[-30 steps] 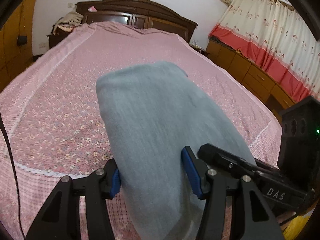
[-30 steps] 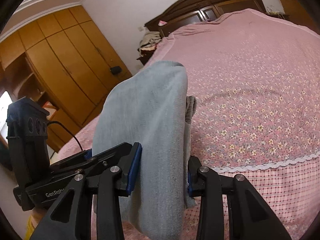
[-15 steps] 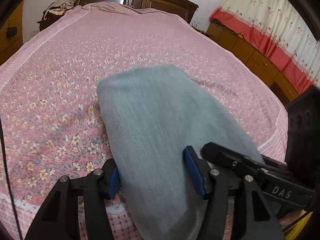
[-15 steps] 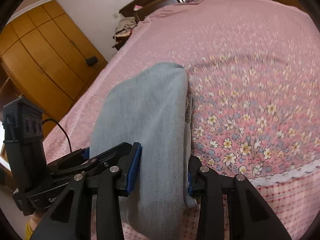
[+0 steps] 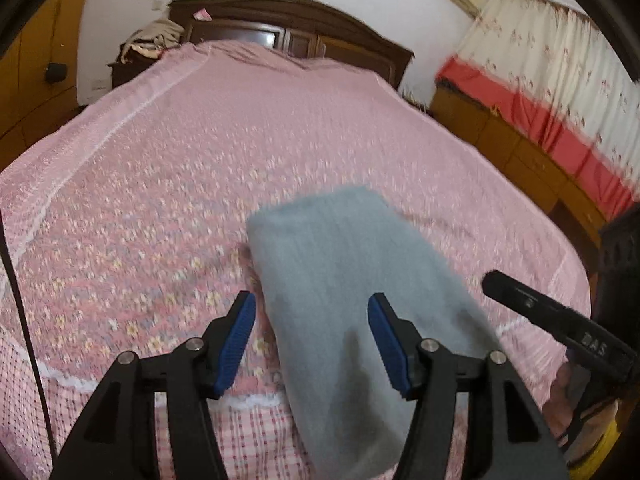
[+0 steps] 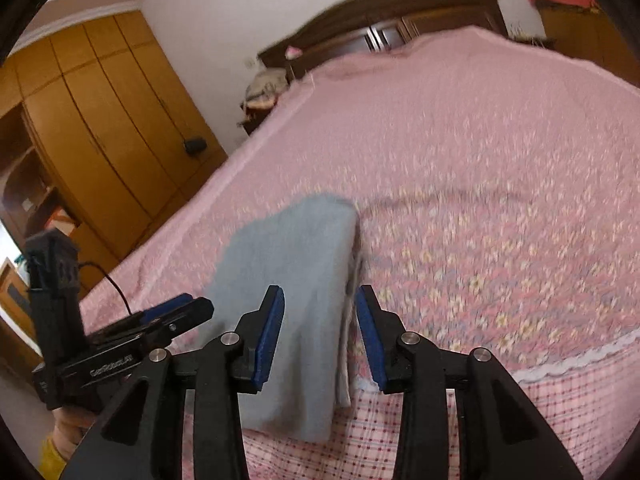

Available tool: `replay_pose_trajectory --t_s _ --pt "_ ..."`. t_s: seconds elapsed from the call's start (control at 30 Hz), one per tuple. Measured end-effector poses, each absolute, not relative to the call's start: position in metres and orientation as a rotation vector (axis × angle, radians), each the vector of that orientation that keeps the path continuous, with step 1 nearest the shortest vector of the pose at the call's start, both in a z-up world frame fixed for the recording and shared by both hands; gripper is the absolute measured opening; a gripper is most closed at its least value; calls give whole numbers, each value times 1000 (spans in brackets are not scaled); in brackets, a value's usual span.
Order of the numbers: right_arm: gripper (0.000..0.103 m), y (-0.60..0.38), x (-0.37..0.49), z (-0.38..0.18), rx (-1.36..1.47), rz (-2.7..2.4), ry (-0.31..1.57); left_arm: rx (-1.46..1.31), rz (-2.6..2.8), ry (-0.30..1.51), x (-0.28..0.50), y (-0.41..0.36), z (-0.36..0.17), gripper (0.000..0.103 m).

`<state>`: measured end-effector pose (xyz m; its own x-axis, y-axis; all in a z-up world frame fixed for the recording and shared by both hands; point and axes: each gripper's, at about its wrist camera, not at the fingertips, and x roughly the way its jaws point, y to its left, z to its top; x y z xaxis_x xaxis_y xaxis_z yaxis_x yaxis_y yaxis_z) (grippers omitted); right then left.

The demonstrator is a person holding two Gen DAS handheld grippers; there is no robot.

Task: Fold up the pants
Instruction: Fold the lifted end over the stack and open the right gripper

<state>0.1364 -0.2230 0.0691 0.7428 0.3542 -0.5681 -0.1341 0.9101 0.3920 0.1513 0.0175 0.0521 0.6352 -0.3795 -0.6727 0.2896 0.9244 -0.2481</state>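
1. Folded grey-blue pants (image 5: 352,280), soft knit fabric, 1 compact rectangular bundle. We find it lying on the near part of the bed, its close end reaching over the white lace trim (image 5: 256,400) onto the checked border of the cover. In the right wrist view the same bundle (image 6: 296,292) shows stacked layers along its right edge.

2. Left gripper (image 5: 312,344), black frame, 2 blue pads. We record its jaws apart and off the cloth: the left pad stands over bare bedspread with a clear gap to the bundle, the right pad sits over the fabric's right part; whether that pad brushes it we cannot tell. Nothing is pinched.

3. Right gripper (image 6: 320,332), same build. We note its jaws set narrower, 1 pad on each side of the bundle's right strip, with a visible gap at the right pad. It has hold of nothing that we can see.

4. Pink floral bedspread (image 5: 200,168), covering 1 wide bed; picture blurred.

5. Dark wooden headboard (image 5: 296,24) at the far end.

6. Pile of pale clothes (image 5: 152,40) beside the headboard, on a dark stand.

7. Honey-brown wooden wardrobe (image 6: 100,128), left of the bed in the right wrist view.

8. Cream flowered curtain with red band (image 5: 560,80), right of the bed.
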Motion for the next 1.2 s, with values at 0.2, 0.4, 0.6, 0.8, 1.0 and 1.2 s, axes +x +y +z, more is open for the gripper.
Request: replay_pose_trajectory --t_s 0.2,0.4,0.6,0.8,1.0,1.2 --pt "18 -202 149 68 292 326 685 -210 -409 747 182 15 55 60" --pt "12 -199 162 37 257 270 754 -172 -354 818 212 11 33 56" --pt "6 -207 157 39 271 273 767 -187 -335 837 212 14 25 56" --pt "11 -225 124 59 307 313 745 -170 -340 799 165 20 46 55" --pt "11 -230 86 61 215 340 737 -138 -282 795 106 24 51 56" --pt "11 -228 79 43 191 325 783 -114 -246 849 76 18 36 56"
